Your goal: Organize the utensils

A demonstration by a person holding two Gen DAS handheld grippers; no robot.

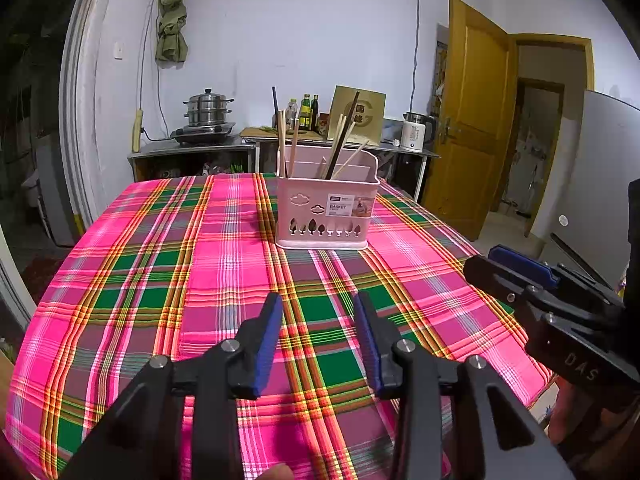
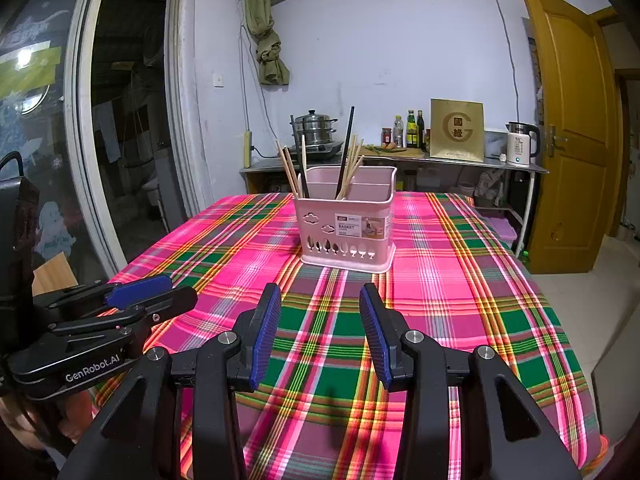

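Observation:
A pink utensil basket (image 1: pixel 326 216) (image 2: pixel 346 236) stands upright toward the far middle of the table. Several chopsticks (image 1: pixel 339 144) (image 2: pixel 347 156), pale wooden and dark ones, lean in its compartments. My left gripper (image 1: pixel 318 298) hovers over the plaid cloth well short of the basket, jaws open with nothing between them. My right gripper (image 2: pixel 320 289) is level with it on the right, also open and holding nothing. Each gripper shows at the edge of the other's view: the right gripper (image 1: pixel 486 258) and the left gripper (image 2: pixel 176 286).
The table wears a pink, green and yellow plaid cloth (image 1: pixel 160 280) (image 2: pixel 460 300), whose edges drop off left and right. Behind it a metal counter (image 2: pixel 460 160) carries a steamer pot (image 1: pixel 208 110), bottles (image 2: pixel 414 134) and a white kettle (image 2: pixel 520 144). A yellow door (image 2: pixel 576 140) stands open at right.

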